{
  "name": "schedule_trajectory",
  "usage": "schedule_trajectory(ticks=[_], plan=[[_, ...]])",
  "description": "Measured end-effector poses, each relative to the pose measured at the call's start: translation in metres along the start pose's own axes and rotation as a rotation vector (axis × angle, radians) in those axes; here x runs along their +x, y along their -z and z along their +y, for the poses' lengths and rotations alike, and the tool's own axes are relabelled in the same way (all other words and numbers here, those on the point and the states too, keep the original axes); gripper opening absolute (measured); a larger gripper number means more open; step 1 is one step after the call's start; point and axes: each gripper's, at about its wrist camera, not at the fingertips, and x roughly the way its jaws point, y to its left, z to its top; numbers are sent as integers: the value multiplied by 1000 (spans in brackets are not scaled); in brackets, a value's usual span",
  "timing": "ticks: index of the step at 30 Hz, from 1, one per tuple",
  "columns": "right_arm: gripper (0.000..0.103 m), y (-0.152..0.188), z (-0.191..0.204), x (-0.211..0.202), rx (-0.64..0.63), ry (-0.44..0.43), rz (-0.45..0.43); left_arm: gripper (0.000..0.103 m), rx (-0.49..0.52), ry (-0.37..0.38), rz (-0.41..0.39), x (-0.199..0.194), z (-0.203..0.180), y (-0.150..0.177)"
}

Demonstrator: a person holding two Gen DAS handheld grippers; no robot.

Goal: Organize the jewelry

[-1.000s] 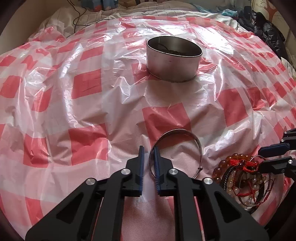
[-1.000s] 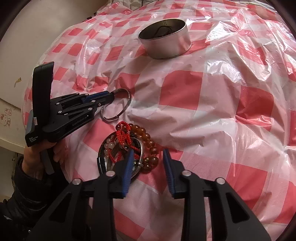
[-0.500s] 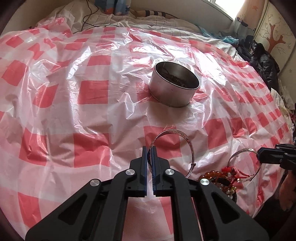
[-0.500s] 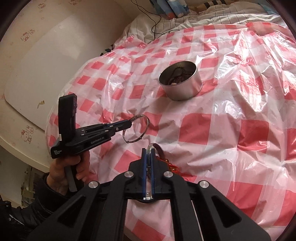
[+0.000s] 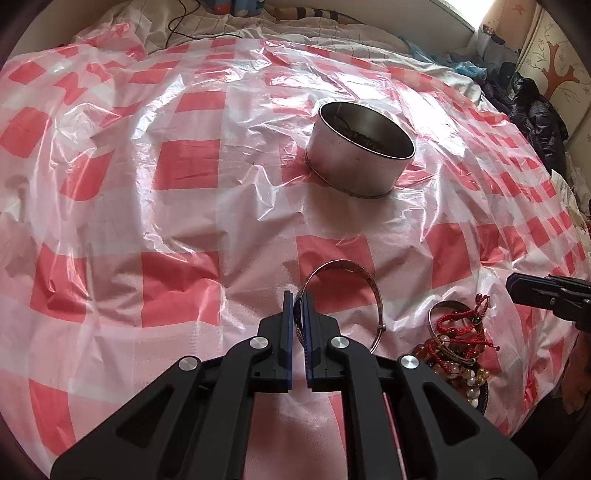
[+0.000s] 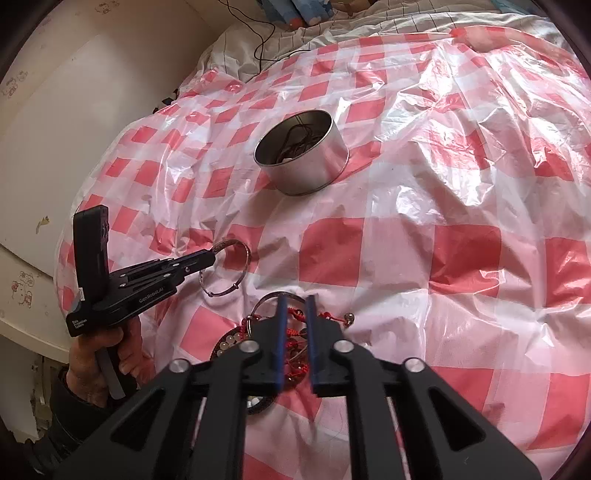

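Clamping the rim of a thin silver bangle [image 5: 343,295], the left gripper [image 5: 298,325] has its blue pads nearly together with the metal band pinched between them; in the right wrist view the same bangle [image 6: 225,269] hangs from the tip of that gripper [image 6: 207,258], lifted just above the sheet. A hand [image 6: 99,362] in a dark sleeve grips its handle at the left edge.

Over the near pile of jewelry [image 6: 291,332], the right gripper [image 6: 295,306] has just been opening: its jaws stand a little apart, with red cord and a second silver bangle [image 6: 273,295] showing in the gap below them, and the pads press on nothing. In the left wrist view that pile [image 5: 454,339] of red cords, amber and pearl beads lies near right, just beside the held bangle.

Farther off, well apart from both tools, a round metal tin [image 6: 303,155] sits upright on the red-and-white checked plastic sheet [image 6: 443,221], with dark cords already lying inside it. Beyond the sheet, white bedding [image 6: 332,33] and a black cable [image 6: 258,37] show at the far edge.
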Motion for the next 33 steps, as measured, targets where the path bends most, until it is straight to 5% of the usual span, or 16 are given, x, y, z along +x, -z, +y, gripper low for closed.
schedule_trajectory(ticks=[4, 11, 19, 20, 23, 28, 33], plan=[[35, -3, 22, 13, -102, 58, 1, 4, -1, -6, 14, 5, 0, 1], [35, 4, 54, 53, -371, 313, 74, 4, -4, -6, 23, 7, 2, 2], [35, 16, 76, 96, -558, 417, 119, 5, -1, -6, 35, 13, 1, 1], [33, 15, 76, 97, -554, 416, 104, 5, -2, -6, 37, 14, 0, 0], [5, 1, 68, 89, -452, 365, 65, 5, -4, -2, 41, 16, 1, 0], [1, -26, 38, 39, -184, 136, -80, 5, -8, 4, 39, 16, 2, -1], [2, -28, 36, 31, -173, 95, -67, 5, -8, 1, 40, 16, 2, -1]])
